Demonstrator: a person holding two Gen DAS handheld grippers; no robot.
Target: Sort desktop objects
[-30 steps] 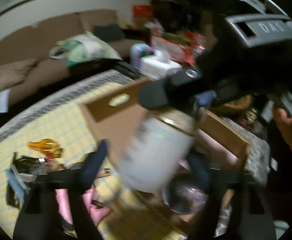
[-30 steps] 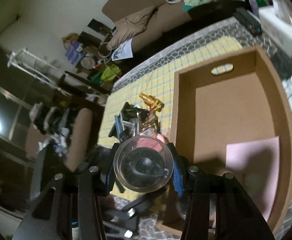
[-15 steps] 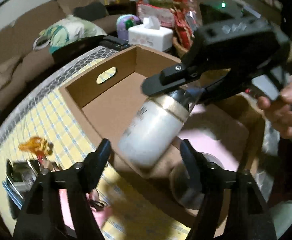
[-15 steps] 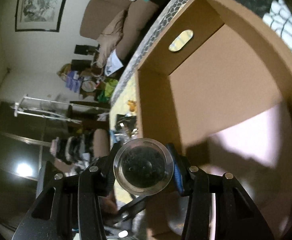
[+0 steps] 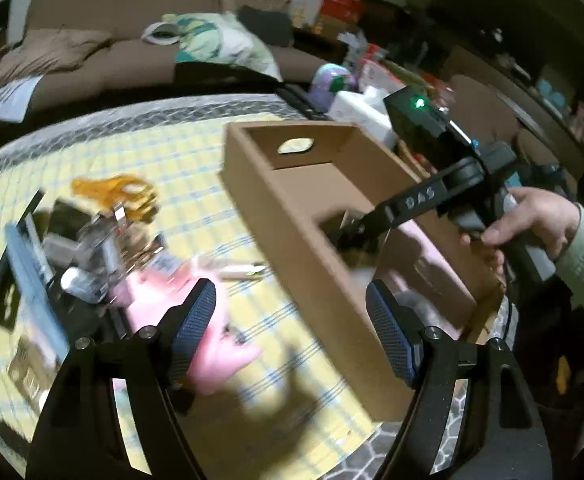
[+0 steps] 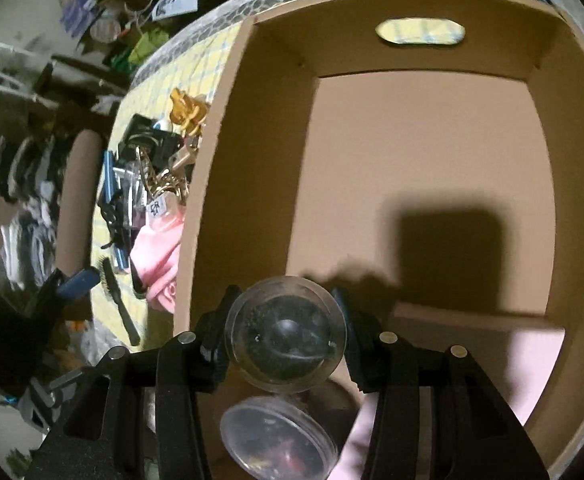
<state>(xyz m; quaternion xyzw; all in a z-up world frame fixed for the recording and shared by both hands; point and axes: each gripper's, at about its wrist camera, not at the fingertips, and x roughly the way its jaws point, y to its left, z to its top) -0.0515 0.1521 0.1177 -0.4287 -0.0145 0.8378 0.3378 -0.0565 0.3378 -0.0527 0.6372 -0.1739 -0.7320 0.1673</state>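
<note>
In the right wrist view my right gripper (image 6: 286,320) is shut on a jar with a clear domed lid (image 6: 286,332), held low inside the cardboard box (image 6: 252,160). A clear round container (image 6: 276,436) lies just below it on the box floor, beside a pink sheet (image 6: 532,360). The left wrist view shows the right gripper (image 5: 344,236) reaching over the box (image 5: 292,240), with a hand (image 5: 532,216) on its grip. My left gripper (image 5: 288,292) is open and empty above the yellow checked cloth, at the box's outer wall. A pink cloth (image 5: 212,344) lies by its left finger.
A pile of loose items (image 5: 92,240) sits left of the box, with a gold toy (image 5: 116,192), a pen (image 5: 240,270) and a blue-edged flat piece (image 5: 32,272). A black comb (image 6: 118,300) lies near the table edge. A tissue box (image 5: 356,108) stands behind the box.
The jar, earlier between my left fingers with the right gripper on its top, has gone with the right gripper down into the box. My left gripper opened and swung left, away from it.
</note>
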